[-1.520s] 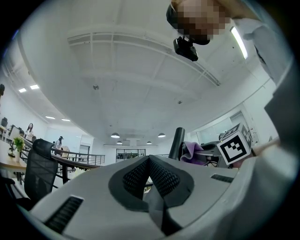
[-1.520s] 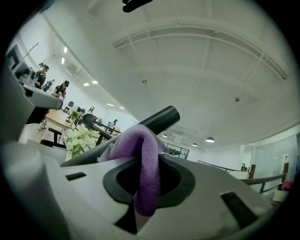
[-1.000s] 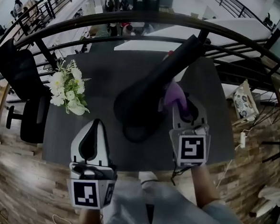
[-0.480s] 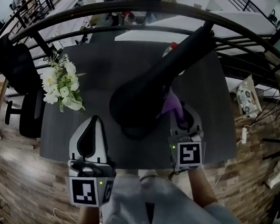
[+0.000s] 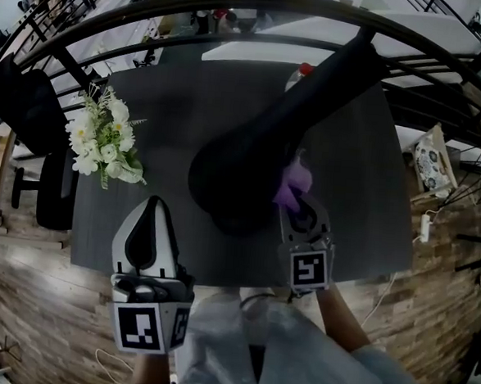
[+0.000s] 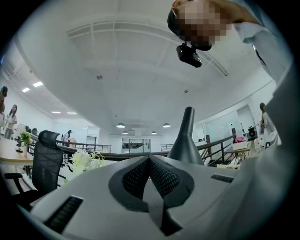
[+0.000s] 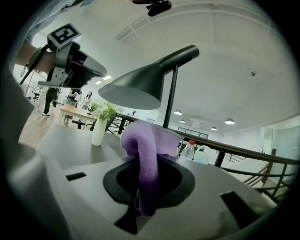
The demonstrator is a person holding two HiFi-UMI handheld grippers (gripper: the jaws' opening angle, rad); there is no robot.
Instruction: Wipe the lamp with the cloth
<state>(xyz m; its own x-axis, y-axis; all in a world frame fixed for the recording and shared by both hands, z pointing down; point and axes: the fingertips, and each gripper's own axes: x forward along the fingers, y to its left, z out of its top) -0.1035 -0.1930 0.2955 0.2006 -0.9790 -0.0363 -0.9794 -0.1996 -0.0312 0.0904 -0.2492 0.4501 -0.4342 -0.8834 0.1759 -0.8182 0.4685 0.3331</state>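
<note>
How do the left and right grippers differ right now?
The left gripper is shut on nothing. The right gripper is clamped on the purple cloth. The left gripper hangs over the table's near edge, clear of the lamp, while the right gripper is up beside the lamp's shade. Both carry a marker cube.

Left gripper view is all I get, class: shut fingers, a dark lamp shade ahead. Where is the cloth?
Observer: The purple fleece cloth is clamped between the fingers of the right gripper.
Operator: Is it near the lamp?
Observer: It is beside the black cone-shaped metal lamp shade, at its right rim; contact is unclear.
Operator: Anything else around?
Observer: A clear plastic bottle with a red cap stands beyond the shade.
</note>
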